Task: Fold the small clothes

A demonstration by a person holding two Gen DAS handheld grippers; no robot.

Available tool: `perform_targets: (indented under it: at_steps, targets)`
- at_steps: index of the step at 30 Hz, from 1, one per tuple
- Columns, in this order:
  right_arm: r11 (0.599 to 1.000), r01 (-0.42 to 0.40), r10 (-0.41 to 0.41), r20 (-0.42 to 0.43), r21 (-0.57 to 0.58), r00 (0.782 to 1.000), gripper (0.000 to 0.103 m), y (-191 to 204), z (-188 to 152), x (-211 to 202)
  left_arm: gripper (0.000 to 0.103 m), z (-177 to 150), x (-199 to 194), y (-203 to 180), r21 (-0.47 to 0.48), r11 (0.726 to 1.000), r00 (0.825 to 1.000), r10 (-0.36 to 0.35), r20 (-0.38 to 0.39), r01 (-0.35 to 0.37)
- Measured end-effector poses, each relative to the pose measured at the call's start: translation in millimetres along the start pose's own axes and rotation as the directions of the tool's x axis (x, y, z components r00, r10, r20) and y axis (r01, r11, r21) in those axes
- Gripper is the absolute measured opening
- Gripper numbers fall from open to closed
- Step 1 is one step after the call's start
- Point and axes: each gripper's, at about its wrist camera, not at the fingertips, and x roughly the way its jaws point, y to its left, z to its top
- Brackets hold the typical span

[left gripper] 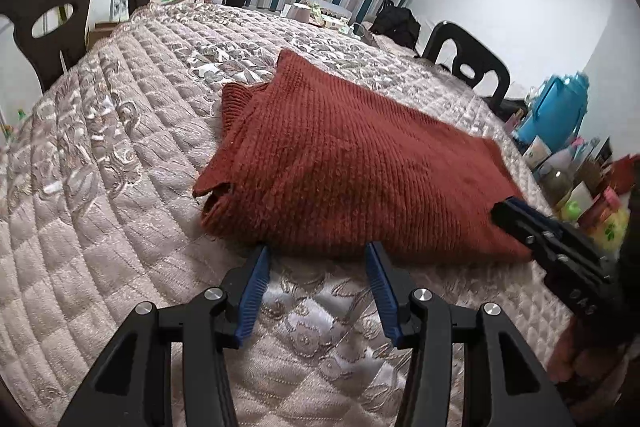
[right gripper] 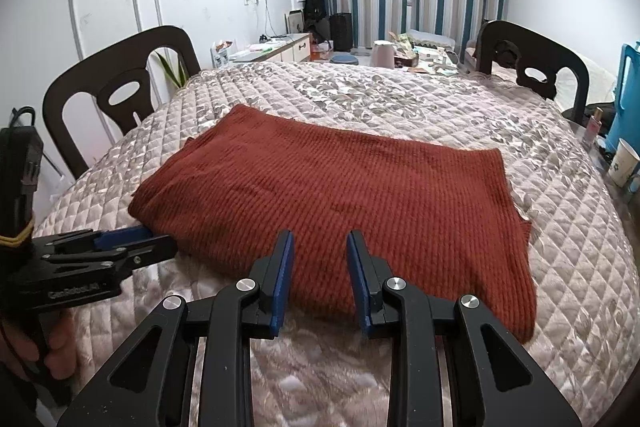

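Note:
A rust-red knitted sweater (left gripper: 340, 163) lies folded flat on the quilted table cover (left gripper: 120, 187); it also shows in the right wrist view (right gripper: 340, 195). My left gripper (left gripper: 318, 251) is open and empty, with its tips at the sweater's near edge, close to its left end. In the right wrist view it (right gripper: 136, 241) comes in from the left at the sweater's near left corner. My right gripper (right gripper: 320, 241) is open and empty, with its tips just over the sweater's near edge. In the left wrist view it (left gripper: 508, 213) comes in from the right.
Dark wooden chairs (right gripper: 120, 95) (right gripper: 532, 67) stand at the table's left and far right. A blue jug (left gripper: 556, 111), bottles and a paper cup (right gripper: 624, 163) crowd the right edge. A kettle (right gripper: 383, 54) and clutter sit at the far end.

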Motion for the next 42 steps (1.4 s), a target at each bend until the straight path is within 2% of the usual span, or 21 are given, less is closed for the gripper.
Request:
perform_targets:
  at_steps: [8,18,23,29,33,36,38,42]
  targets:
    - [0.998,0.022,-0.025,-0.041,-0.052,0.999,0.020,6.9,14.2,30.2,0.057,6.0,2.4,16.5,-0.134,0.986,0.995,-0.100,0.011,0.101]
    - [0.995,0.071,-0.078,-0.085,-0.076,0.993,0.019,4.0,35.4,64.9,0.057,11.9,4.4,26.8,-0.233,0.963,0.990,-0.136,0.028,0.139]
    - [0.992,0.086,-0.095,-0.103,-0.088,0.990,0.019,3.1,42.2,82.7,0.057,15.8,6.1,28.9,-0.260,0.956,0.991,-0.129,0.041,0.135]
    - [0.995,0.057,-0.063,-0.088,-0.079,0.994,0.019,6.3,36.8,67.0,0.057,20.2,10.3,33.0,-0.308,0.941,0.990,-0.128,0.058,0.140]
    - [0.996,0.032,-0.038,-0.078,-0.078,0.996,0.019,10.8,15.3,43.2,0.057,20.4,10.8,34.8,-0.330,0.934,0.990,-0.124,0.071,0.140]
    - [0.996,0.031,-0.038,-0.075,-0.085,0.996,0.019,11.9,5.8,37.7,0.054,18.0,10.5,36.3,-0.346,0.928,0.989,-0.119,0.083,0.140]
    - [0.996,0.027,-0.033,-0.073,-0.081,0.997,0.019,10.0,5.6,39.3,0.043,17.2,11.0,40.2,-0.370,0.920,0.991,-0.106,0.083,0.130]
    - [0.997,0.029,-0.035,-0.075,-0.077,0.997,0.019,10.2,7.6,44.2,0.032,17.9,13.9,46.1,-0.375,0.919,0.992,-0.103,0.075,0.123]
